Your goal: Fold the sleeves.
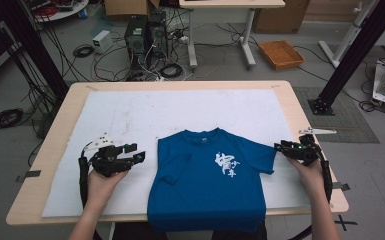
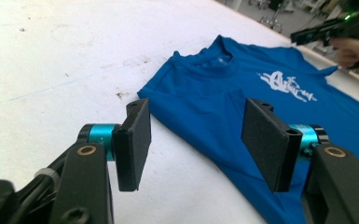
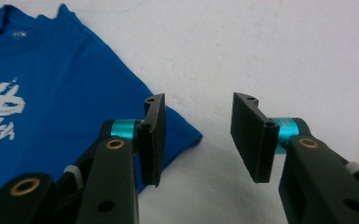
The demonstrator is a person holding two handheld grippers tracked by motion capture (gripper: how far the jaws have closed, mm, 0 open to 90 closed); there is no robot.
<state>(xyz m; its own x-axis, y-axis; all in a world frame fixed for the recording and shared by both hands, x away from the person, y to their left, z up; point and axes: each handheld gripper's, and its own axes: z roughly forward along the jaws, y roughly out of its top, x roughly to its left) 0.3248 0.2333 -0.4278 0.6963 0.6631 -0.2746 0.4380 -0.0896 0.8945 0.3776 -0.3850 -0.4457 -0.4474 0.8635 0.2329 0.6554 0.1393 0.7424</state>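
Lying flat at the near edge of the bench (image 1: 300,107), a blue T-shirt (image 1: 207,185) overhangs it slightly — left gripper (image 1: 139,153) beside its folded sleeve, right gripper (image 1: 278,146) at the other sleeve, both with jaws spread, holding nothing.

Left gripper (image 1: 139,152) jaws apart; right gripper (image 1: 278,146) likewise, both hand-held.

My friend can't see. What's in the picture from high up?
A blue T-shirt lies flat on a white sheet on a table. A person's hands hold an open left gripper and right gripper beside its sleeves.
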